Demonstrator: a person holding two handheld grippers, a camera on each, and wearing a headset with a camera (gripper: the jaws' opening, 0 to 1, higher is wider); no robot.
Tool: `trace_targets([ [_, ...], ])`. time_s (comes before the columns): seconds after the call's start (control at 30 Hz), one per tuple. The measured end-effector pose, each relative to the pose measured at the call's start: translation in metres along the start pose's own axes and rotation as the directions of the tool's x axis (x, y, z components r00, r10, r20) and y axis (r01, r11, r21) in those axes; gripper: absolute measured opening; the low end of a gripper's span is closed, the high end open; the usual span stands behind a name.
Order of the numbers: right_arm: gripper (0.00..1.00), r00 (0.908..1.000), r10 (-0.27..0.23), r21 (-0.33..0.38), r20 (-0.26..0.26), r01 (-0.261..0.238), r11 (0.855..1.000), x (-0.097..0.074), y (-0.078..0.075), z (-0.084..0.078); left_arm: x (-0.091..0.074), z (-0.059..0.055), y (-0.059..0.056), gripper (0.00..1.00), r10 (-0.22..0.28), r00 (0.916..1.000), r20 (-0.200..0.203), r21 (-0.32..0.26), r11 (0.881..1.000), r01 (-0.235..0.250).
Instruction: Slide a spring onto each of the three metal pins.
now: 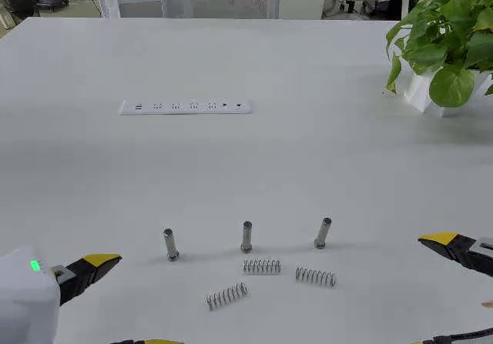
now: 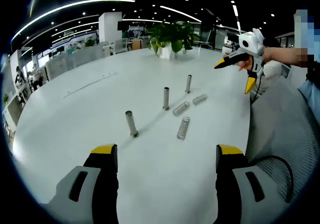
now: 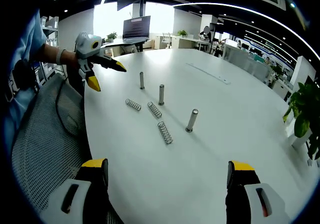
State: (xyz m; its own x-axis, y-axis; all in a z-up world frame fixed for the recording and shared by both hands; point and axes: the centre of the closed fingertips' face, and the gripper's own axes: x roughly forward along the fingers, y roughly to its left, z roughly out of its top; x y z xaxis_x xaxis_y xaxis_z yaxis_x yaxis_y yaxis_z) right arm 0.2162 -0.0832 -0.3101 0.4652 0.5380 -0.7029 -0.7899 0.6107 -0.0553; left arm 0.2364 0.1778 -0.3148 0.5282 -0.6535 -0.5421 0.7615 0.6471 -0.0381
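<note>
Three short metal pins stand upright in a row on the white table: left pin [image 1: 170,245], middle pin [image 1: 246,237], right pin [image 1: 323,233]. All are bare. Three springs lie flat just in front of them: [image 1: 226,295], [image 1: 262,266], [image 1: 316,277]. My left gripper [image 1: 135,300] is open at the lower left, short of the left pin [image 2: 131,124]. My right gripper [image 1: 420,292] is open at the lower right, apart from the right pin [image 3: 191,120]. Both hold nothing. The nearest spring [image 2: 183,128] lies ahead of the left jaws; another spring [image 3: 164,132] lies ahead of the right jaws.
A white power strip [image 1: 186,106] lies farther back on the table. A potted green plant [image 1: 447,44] stands at the back right. A mesh chair seat [image 3: 45,149] sits below the table's near edge.
</note>
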Motion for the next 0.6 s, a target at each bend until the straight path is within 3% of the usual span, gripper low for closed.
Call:
trace_targets([
  [0.6,0.99,0.9997,-0.016,0.01,-0.017,0.016,1.0,-0.008,-0.005,-0.009,0.036,-0.005,-0.015,0.45,-0.074,0.9967,-0.031,0.05,0.996,0.076],
])
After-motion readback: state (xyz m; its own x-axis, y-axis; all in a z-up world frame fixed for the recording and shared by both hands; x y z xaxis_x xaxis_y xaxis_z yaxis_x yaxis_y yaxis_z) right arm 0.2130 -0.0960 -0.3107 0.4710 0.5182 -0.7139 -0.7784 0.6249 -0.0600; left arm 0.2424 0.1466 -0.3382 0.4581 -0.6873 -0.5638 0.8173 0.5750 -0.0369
